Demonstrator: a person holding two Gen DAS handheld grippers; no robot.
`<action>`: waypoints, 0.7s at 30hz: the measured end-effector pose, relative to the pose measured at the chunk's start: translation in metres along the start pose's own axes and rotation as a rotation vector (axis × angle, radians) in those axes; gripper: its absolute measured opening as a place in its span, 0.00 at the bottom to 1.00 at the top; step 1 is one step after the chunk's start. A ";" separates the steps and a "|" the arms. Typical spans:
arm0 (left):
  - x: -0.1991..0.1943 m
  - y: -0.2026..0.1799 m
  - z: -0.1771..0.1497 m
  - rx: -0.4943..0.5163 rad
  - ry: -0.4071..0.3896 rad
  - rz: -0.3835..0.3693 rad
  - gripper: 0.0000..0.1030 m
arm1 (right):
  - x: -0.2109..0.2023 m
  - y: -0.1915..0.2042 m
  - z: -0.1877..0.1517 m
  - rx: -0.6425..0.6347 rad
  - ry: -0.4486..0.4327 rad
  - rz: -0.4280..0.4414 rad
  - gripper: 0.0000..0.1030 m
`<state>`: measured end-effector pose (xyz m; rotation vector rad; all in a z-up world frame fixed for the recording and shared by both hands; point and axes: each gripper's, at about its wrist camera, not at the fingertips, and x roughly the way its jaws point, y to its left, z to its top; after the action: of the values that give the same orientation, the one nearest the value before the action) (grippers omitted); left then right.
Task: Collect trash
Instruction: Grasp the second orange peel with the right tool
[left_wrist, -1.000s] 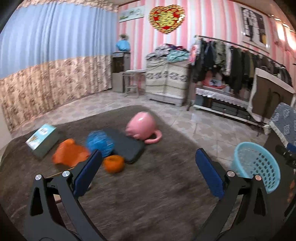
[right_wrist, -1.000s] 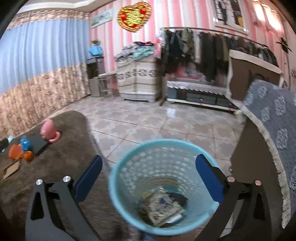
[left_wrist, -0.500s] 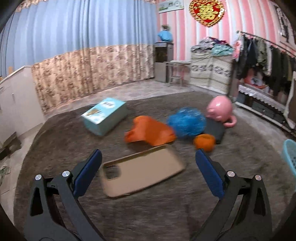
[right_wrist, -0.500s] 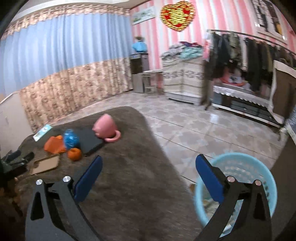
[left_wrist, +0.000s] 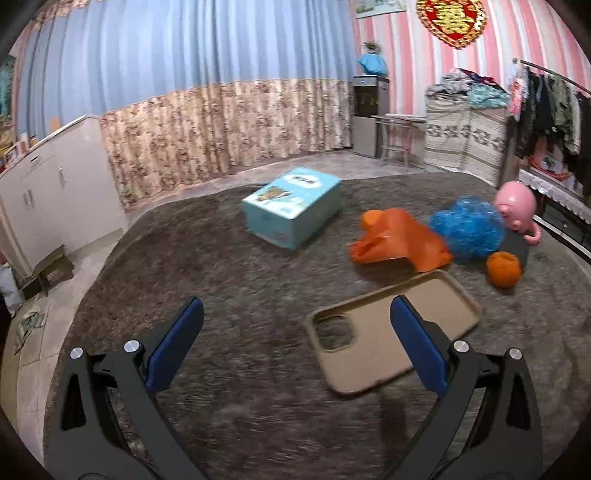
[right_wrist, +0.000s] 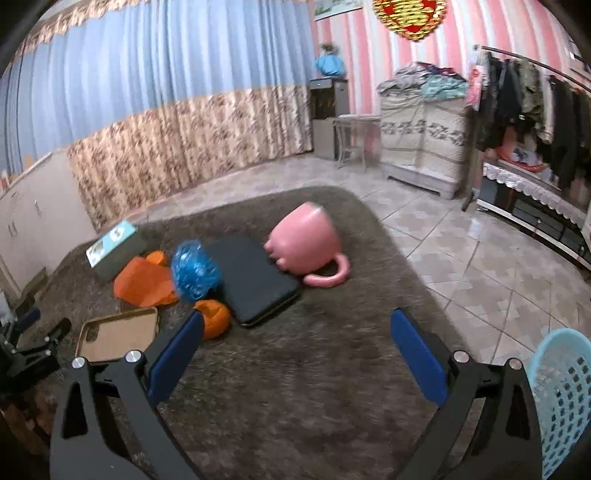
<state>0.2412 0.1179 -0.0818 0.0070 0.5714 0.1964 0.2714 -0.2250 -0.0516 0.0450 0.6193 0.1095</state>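
Left gripper (left_wrist: 295, 347) hanging wide open over the brown rug (left_wrist: 229, 280), holding nothing, one blue pad (left_wrist: 417, 347) sitting in front of the tan phone case (left_wrist: 373, 339) lying flat on the rug. Lying past the case: an orange plastic bag (left_wrist: 399, 243), a crumpled blue bag (left_wrist: 467, 225) touching it, a small orange ball of trash (left_wrist: 503, 268) just beside the blue one, and a pink mug (left_wrist: 517, 206) tipped on its side. Sitting farther back, a light blue box (left_wrist: 291, 208). Right gripper (right_wrist: 295, 347) also spread wide, gripping nothing, floating above the same rug (right_wrist: 314, 387). Showing ahead of it: the orange ball (right_wrist: 216, 317) near its left pad, a black flat case (right_wrist: 251, 277) touching the pink mug (right_wrist: 306, 243), the blue bag (right_wrist: 194, 269) and orange bag (right_wrist: 142, 282) side by side. Peeking in at the bottom right edge, a light blue basket (right_wrist: 561, 398) standing on the tiled floor (right_wrist: 480, 258).
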 end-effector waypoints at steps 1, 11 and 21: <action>0.000 0.003 -0.002 -0.017 -0.003 0.006 0.95 | 0.008 0.006 -0.003 -0.017 0.010 0.002 0.96; 0.006 0.025 -0.005 -0.127 0.003 -0.014 0.95 | 0.066 0.045 -0.013 -0.070 0.113 0.106 0.75; 0.007 0.017 -0.004 -0.093 0.011 -0.007 0.95 | 0.091 0.064 -0.012 -0.055 0.160 0.185 0.38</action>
<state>0.2418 0.1356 -0.0885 -0.0867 0.5724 0.2160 0.3322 -0.1505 -0.1089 0.0404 0.7710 0.3118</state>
